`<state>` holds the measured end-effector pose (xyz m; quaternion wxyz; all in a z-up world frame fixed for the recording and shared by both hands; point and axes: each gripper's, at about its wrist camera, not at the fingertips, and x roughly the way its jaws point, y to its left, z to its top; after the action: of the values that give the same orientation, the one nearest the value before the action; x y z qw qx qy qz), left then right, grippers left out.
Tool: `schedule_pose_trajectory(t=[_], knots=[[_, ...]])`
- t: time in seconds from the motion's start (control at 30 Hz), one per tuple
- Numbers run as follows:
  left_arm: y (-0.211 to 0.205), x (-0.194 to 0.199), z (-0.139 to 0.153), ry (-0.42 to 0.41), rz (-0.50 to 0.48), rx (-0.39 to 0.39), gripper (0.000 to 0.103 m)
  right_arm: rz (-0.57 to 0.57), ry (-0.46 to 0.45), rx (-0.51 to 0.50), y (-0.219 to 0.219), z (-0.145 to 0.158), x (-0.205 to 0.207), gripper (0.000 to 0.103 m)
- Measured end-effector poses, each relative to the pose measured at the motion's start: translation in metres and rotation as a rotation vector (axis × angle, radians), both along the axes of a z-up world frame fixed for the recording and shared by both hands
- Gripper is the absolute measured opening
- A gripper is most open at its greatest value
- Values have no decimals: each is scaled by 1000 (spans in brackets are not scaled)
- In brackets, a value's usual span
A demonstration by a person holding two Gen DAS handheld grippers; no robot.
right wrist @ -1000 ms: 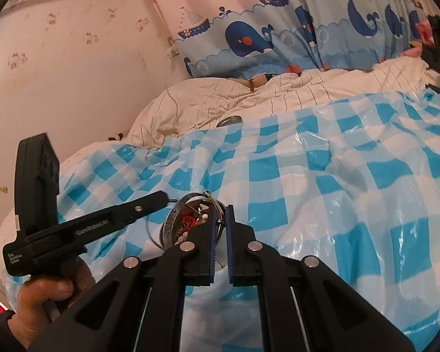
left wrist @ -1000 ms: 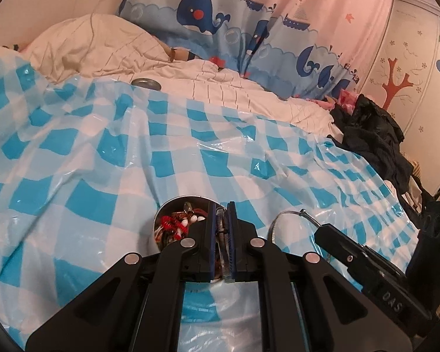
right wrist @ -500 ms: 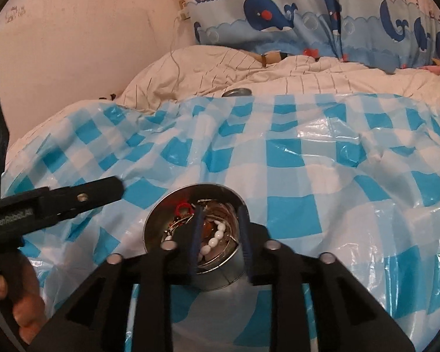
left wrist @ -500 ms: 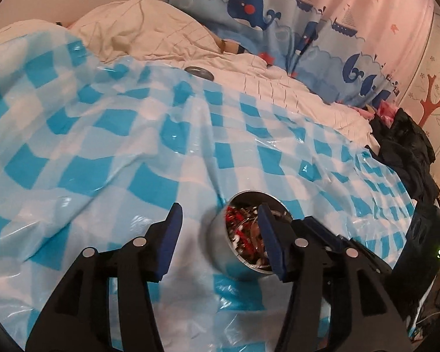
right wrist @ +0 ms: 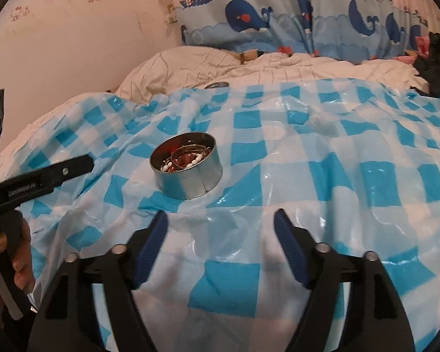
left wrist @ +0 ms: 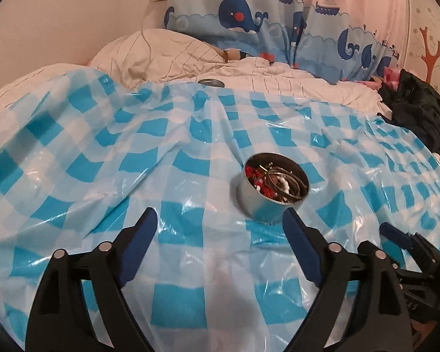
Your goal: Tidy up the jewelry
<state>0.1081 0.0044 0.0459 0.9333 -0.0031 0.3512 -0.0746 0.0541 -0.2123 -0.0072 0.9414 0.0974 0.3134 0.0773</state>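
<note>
Checked sheet under jewelry-filled tin, tongs apart.

We hold our left black two-finger gripper with blue pads low, its jaws spread wide apart and gripping nothing. Our right black two-finger gripper with blue pads sits the same way, jaws wide, nothing between them. In the right wrist view the left gripper reaches in from the left edge, and our bare left hand is wrapped around its dark handle, fingers curled.
</note>
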Motion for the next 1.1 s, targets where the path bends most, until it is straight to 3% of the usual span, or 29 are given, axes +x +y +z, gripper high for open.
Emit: schedule_pose_trajectory(t=[0.1, 0.5, 0.8, 1.1], knots=[[0, -6, -2, -14, 8, 24, 88, -22, -22, -14, 5, -3, -2, 82], [-9, 8, -21, 4, -5, 81, 93, -3, 52, -40, 22, -19, 18, 91], [-17, 21, -41, 79, -17, 42, 94, -6, 80, -46, 22, -22, 22, 95], [-17, 23, -47, 101, -6, 51, 94, -4, 101, -54, 24, -27, 23, 96]])
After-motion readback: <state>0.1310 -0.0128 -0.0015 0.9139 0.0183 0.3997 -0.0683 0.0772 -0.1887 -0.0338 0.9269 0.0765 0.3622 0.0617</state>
